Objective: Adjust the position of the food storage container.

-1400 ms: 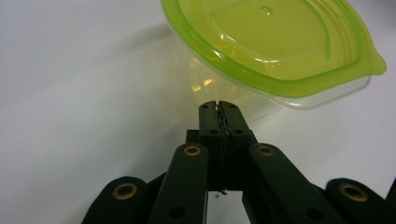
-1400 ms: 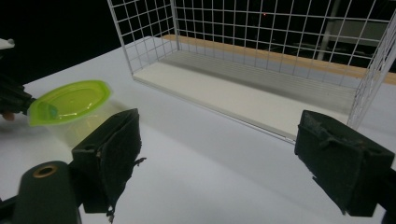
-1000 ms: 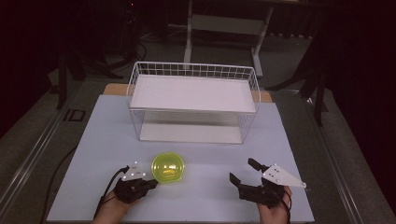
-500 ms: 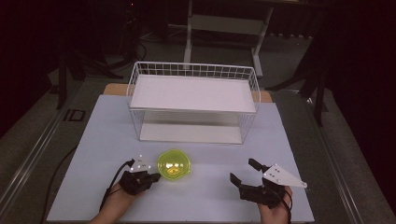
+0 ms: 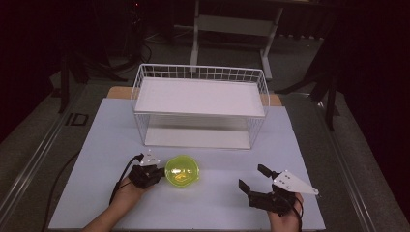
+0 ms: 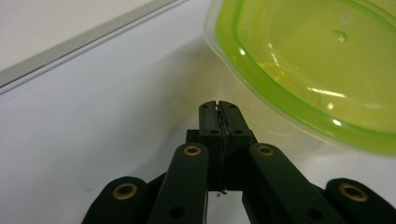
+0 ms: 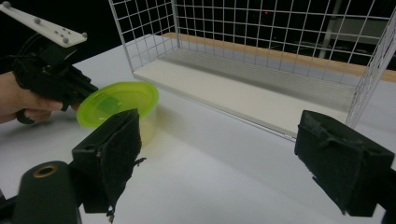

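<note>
Green bowl (image 5: 182, 170) sits on the table (image 5: 96, 145), near of the white wire basket (image 5: 200, 104). Left gripper (image 5: 153, 173), fingers clenched on nothing, touches its left rim. Right gripper (image 5: 251, 178) rests well apart, fingers released.

The pale tabletop (image 5: 96, 145) is carrying a white wire rack (image 5: 200, 104) standing toward its far edge, with a flat white shelf sitting on the rack's top and another lying low inside it. Nearer the person, a yellow-green lidded container (image 5: 182, 171) is resting directly on the tabletop, left of centre, well apart from the rack
</note>
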`<state>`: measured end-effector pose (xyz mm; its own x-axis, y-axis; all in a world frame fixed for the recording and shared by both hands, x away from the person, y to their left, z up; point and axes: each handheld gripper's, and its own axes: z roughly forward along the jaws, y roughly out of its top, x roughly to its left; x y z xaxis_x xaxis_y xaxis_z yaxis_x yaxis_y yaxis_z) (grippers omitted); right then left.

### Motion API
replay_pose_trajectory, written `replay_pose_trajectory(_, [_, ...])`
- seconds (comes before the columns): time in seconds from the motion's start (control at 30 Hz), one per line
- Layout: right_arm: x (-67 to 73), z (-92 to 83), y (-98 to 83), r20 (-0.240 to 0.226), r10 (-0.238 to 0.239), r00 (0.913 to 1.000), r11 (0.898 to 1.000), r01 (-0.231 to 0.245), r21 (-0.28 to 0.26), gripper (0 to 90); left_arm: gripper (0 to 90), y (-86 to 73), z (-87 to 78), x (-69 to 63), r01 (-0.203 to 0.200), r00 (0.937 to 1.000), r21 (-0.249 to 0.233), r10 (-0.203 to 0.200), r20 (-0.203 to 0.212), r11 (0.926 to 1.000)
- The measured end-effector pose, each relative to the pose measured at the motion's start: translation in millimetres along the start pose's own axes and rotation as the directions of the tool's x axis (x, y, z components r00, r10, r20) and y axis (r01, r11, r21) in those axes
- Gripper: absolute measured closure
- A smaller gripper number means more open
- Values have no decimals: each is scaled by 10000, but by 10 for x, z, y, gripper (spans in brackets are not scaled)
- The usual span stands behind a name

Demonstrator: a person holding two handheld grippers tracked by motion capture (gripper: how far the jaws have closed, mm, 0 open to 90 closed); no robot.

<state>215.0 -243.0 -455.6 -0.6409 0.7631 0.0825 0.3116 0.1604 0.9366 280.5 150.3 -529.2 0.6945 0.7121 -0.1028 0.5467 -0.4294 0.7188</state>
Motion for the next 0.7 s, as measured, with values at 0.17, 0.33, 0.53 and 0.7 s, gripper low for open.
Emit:
replay_pose_trajectory(0.17, [-5, 13, -3, -24, 39, 10000, 10000, -39, 38, 145, 897, -1, -8, -190, -221, 9985, 75, 217, 498, 9997])
replay_pose_trajectory(0.33, [8, 25, 0, -39, -73, 10000, 9999, 73, 81, 145, 897, 38, 57, -421, -548, 9912, 210, 519, 1214, 9983])
replay_pose_trajectory(0.53, [-3, 16, -5, 11, -40, 10000, 10000, 40, 73, 145, 897, 56, 86, -389, -373, 9956, 357, 340, 869, 9987])
replay_pose_trajectory(0.7, [-7, 14, -7, 1, -25, 10000, 10000, 25, 73, 145, 897, 90, 127, -255, -10, 9983, 138, 2, 591, 9999])
